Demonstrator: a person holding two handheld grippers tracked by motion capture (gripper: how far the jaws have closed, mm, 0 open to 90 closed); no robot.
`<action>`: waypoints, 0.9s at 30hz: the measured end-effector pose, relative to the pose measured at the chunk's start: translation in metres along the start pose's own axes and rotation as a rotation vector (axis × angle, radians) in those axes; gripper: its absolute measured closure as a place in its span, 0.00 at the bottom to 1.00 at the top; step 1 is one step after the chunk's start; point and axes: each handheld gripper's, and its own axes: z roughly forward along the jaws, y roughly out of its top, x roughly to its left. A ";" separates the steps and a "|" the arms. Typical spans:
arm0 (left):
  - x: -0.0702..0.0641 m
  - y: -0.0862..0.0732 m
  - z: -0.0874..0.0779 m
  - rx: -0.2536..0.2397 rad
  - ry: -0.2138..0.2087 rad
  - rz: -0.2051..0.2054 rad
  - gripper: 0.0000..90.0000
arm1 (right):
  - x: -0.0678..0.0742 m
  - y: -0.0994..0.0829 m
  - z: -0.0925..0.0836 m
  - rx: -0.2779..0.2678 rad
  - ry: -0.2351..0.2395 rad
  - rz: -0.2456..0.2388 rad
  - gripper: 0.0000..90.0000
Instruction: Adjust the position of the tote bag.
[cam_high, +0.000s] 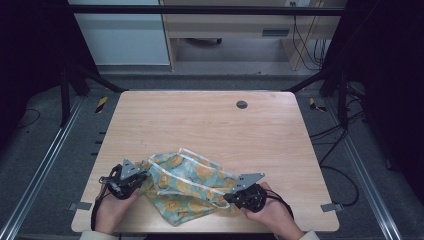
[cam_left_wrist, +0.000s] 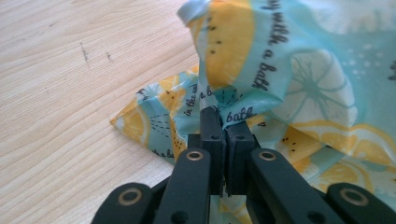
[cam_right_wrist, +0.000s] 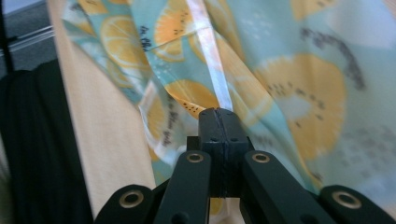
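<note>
The cloth (cam_high: 187, 187) — pale blue with orange and lemon slices, dark lettering and a white hem — lies bunched at the near edge of the worktop (cam_high: 200, 120), stretched between the two claws. In the high view its left end sits at the tip of the left claw (cam_high: 142, 176) and its right end at the tip of the right claw (cam_high: 227, 196), with the loose middle rumpled between them and a fold hanging toward the near edge.

In the left gripper view the left claw (cam_left_wrist: 223, 119) is pressed together on a gathered fold of the cloth (cam_left_wrist: 261, 70); the fabric rises above the tips and spreads to the right of them, while a flat corner lies on the bare wood just left of the tips.

In the right gripper view the right claw (cam_right_wrist: 218, 114) is likewise clamped on the cloth (cam_right_wrist: 289, 84), the pads meeting on the white hem strip, which runs straight up from the tips. Fabric drapes on both sides of the tips — left of it a strip of worktop edge shows.

A hand (cam_high: 112, 210) holds the left claw, and another hand (cam_high: 272, 212) holds the right one.
</note>
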 end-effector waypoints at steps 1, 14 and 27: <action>0.000 0.000 -0.001 -0.007 0.005 -0.004 0.99 | -0.004 -0.002 -0.001 0.007 -0.022 0.011 1.00; -0.005 0.002 -0.015 -0.086 0.020 -0.029 0.66 | -0.007 -0.009 -0.016 -0.041 -0.051 0.011 0.88; 0.004 0.005 -0.050 -0.205 0.029 -0.102 0.64 | 0.003 0.016 -0.048 -0.161 -0.082 -0.017 0.64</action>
